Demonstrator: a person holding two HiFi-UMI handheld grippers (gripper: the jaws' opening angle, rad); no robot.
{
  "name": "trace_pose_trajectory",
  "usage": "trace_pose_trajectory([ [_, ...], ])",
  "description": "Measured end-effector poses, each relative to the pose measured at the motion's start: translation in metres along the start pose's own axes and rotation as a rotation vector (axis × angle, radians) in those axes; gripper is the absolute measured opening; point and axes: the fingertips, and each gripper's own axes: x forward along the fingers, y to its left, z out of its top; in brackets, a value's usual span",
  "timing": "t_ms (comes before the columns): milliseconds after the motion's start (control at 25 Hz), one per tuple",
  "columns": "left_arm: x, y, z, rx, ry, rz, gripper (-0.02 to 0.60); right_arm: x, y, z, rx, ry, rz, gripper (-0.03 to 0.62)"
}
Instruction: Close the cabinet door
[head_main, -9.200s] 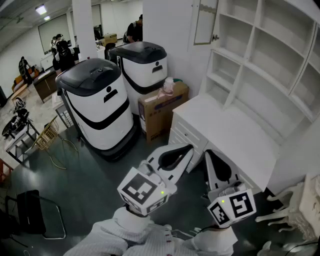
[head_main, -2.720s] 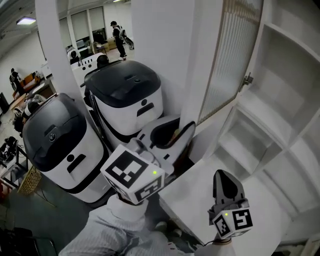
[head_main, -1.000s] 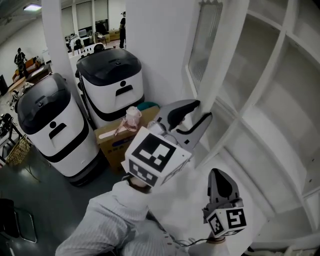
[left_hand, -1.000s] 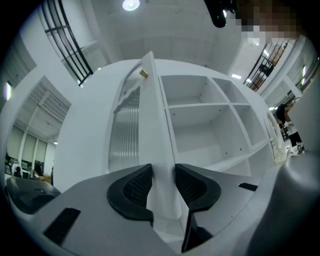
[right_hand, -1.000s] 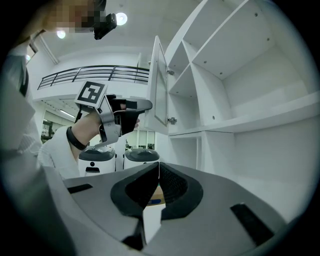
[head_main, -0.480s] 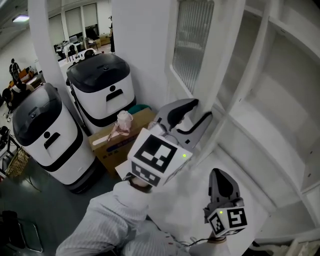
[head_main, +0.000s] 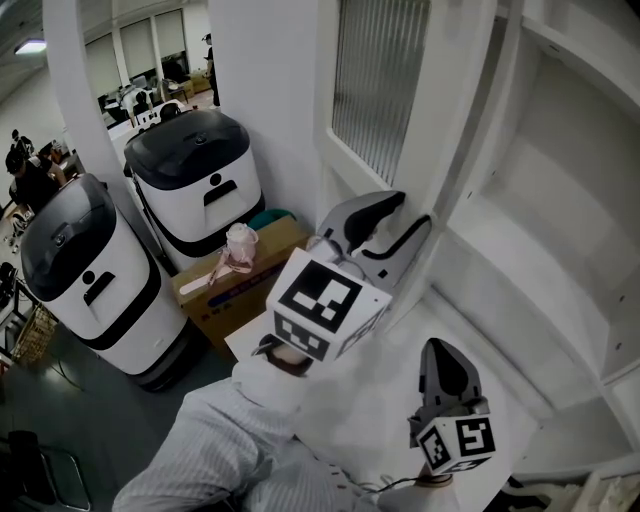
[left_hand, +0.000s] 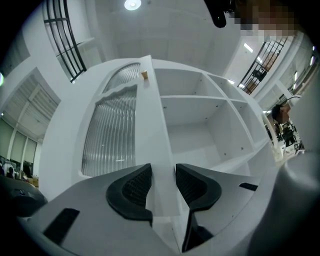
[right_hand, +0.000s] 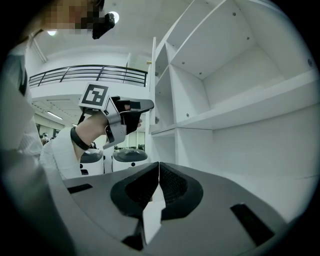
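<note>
The white cabinet door (head_main: 440, 150) has a ribbed glass pane (head_main: 375, 90) and stands partly swung toward the open shelves (head_main: 560, 200). My left gripper (head_main: 412, 212) straddles the door's free edge low down, one jaw on each face. In the left gripper view the door's stile (left_hand: 150, 125) runs up between the pads of the left gripper (left_hand: 163, 175), which press on it, and a small brass knob (left_hand: 144, 74) sits high on the stile. My right gripper (head_main: 440, 350) hovers over the white counter (head_main: 380, 400), shut and empty. Its own view shows the right gripper (right_hand: 158, 170) with pads touching.
Two white machines with black lids (head_main: 200, 180) (head_main: 85, 270) stand on the floor at the left. A cardboard box (head_main: 225, 285) with a pink item on top sits against the cabinet's side. People stand far back at the left.
The door has swung further toward the shelves, and my left gripper has moved right with it, still on its edge. The right gripper has kept its spot over the counter.
</note>
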Motion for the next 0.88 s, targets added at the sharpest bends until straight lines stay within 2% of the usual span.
trace_pose_trajectory([
  [480, 0.027, -0.003, -0.007, 0.018, 0.014, -0.013, 0.158, -0.007, -0.011, -0.008, 0.024, -0.003, -0.01, 0.014],
  [880, 0.048, -0.004, -0.01, 0.029, 0.008, 0.006, 0.152, -0.012, -0.019, -0.008, 0.034, -0.009, -0.011, 0.013],
])
